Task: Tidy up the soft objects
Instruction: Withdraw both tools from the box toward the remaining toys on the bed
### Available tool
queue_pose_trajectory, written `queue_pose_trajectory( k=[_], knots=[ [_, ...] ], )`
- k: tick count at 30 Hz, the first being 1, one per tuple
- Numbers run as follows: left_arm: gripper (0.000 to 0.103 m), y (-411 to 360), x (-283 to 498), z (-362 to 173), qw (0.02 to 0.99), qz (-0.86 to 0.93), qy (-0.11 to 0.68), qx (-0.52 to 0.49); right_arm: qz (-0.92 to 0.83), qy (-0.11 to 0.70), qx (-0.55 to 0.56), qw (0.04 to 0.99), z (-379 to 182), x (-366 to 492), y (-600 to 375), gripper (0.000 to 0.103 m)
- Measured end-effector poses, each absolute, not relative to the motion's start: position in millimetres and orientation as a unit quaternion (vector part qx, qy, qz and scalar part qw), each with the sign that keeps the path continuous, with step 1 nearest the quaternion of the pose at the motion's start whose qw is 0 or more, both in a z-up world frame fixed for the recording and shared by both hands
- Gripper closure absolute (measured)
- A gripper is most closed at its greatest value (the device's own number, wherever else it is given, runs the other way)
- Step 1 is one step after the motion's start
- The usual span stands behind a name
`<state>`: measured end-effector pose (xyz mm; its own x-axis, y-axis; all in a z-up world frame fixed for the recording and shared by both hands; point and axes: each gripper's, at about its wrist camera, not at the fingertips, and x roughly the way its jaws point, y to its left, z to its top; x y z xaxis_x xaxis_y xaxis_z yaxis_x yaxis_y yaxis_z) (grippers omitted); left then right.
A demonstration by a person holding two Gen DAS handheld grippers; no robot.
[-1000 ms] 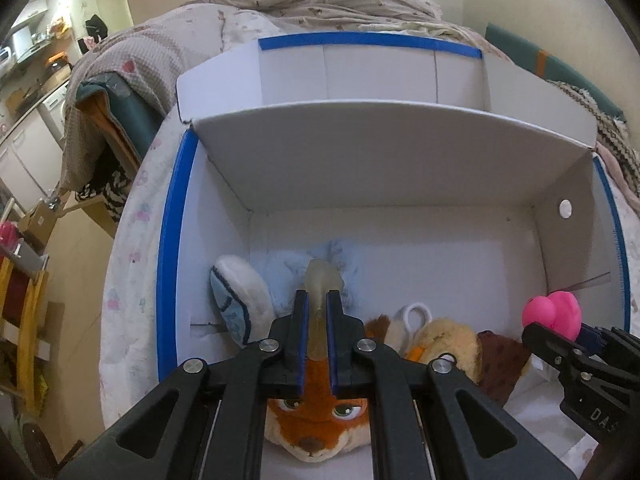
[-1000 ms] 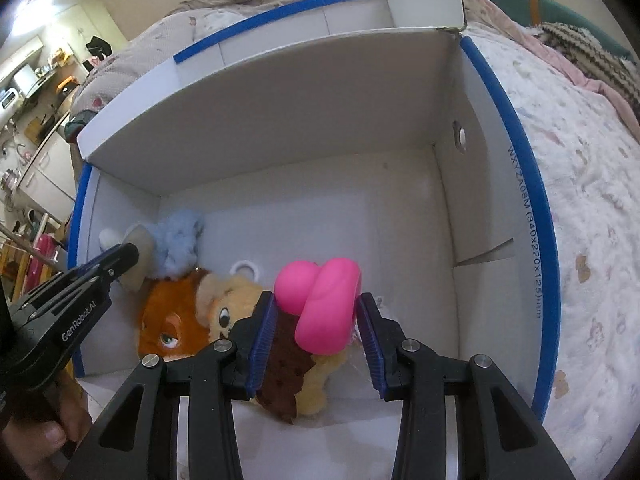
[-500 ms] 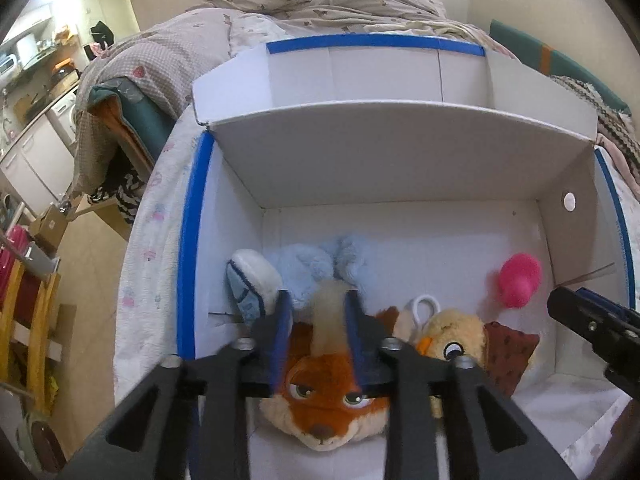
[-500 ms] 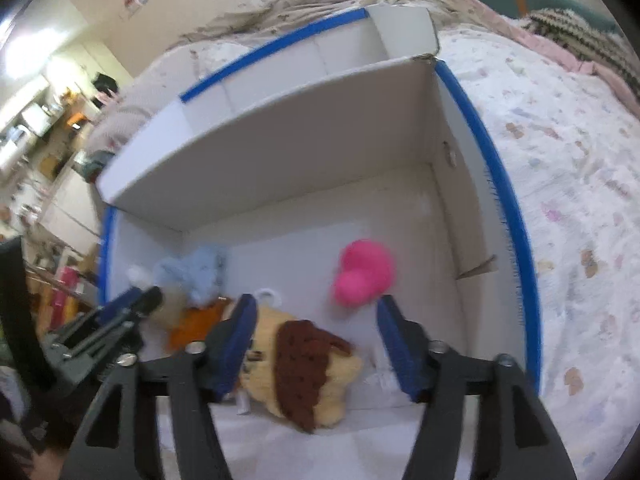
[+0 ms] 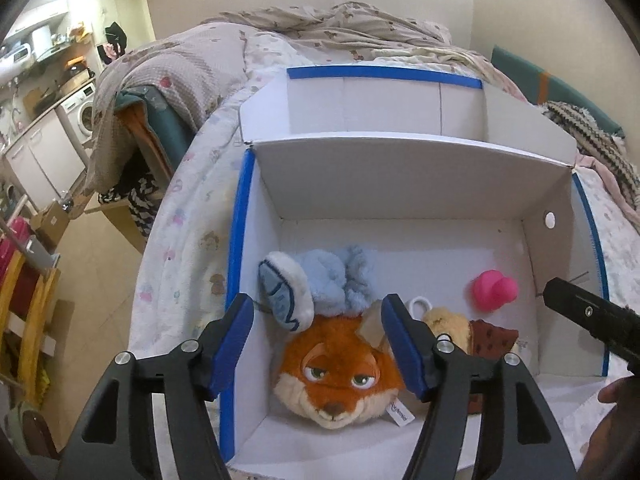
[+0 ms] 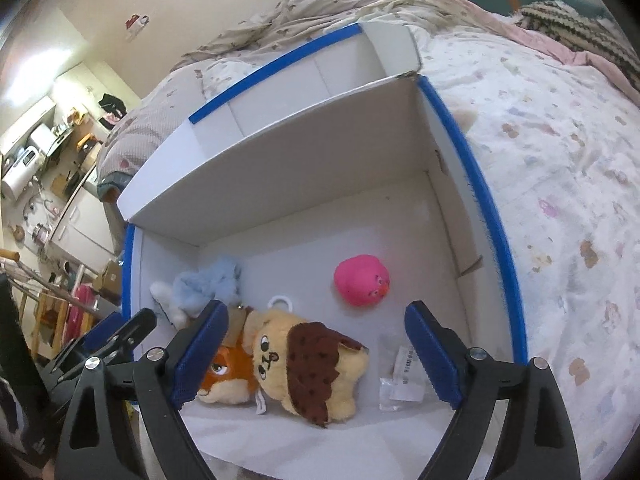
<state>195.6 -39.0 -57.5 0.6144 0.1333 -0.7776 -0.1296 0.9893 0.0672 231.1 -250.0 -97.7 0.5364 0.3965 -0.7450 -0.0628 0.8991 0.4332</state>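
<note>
A white box with blue-taped rims (image 5: pixel 238 216) (image 6: pixel 496 256) lies open on a bed. Inside it lie an orange fox plush (image 5: pixel 340 372) (image 6: pixel 224 376), a light-blue plush (image 5: pixel 332 280) (image 6: pixel 204 284), a tan dog plush with brown ears (image 5: pixel 472 332) (image 6: pixel 312 368) and a pink rubber duck (image 5: pixel 494 290) (image 6: pixel 362 280). My left gripper (image 5: pixel 318 344) hangs above the fox, jaws opening, pads touching nothing. My right gripper (image 6: pixel 316 350) hovers over the dog plush, jaws opening wide, nothing held. The duck rests apart on the box floor.
A clear plastic bag with a label (image 6: pixel 400 372) lies on the box floor near the right fingers. A patterned bed cover (image 6: pixel 560 184) surrounds the box, with rumpled blankets (image 5: pixel 320 28) behind. Left of the bed are a floor, wooden furniture (image 5: pixel 28 320) and a washing machine (image 5: pixel 82 114).
Both grippers let go and opened: the left released the fox's ear, the right released the pink duck, which now lies on the box floor. Both pulled back and up.
</note>
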Motion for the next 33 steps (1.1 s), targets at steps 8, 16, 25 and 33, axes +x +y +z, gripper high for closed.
queue_pose_trajectory(
  k=[8, 16, 25, 33],
  knots=[
    [0.038, -21.5, 169.4, -44.3, 0.901, 0.071, 0.427, -0.007, 0.126, 0.452, 0.178, 0.865, -86.1, 206.0, -259.9, 0.008],
    [0.037, 0.4, 134.9, -44.0, 0.901, 0.083, 0.426, -0.014, 0.122, 0.447, 0.167, 0.870, -79.0, 174.2, -265.2, 0.008],
    [0.037, 16.9, 105.8, -55.1, 0.893, 0.093, 0.438, -0.038, 0.117, 0.467, 0.144, 0.864, -91.6, 135.2, -268.0, 0.008],
    [0.037, 17.6, 89.5, -84.1, 0.876, 0.089, 0.473, -0.039, 0.112, 0.510, 0.140, 0.841, -117.5, 120.2, -277.7, 0.008]
  ],
)
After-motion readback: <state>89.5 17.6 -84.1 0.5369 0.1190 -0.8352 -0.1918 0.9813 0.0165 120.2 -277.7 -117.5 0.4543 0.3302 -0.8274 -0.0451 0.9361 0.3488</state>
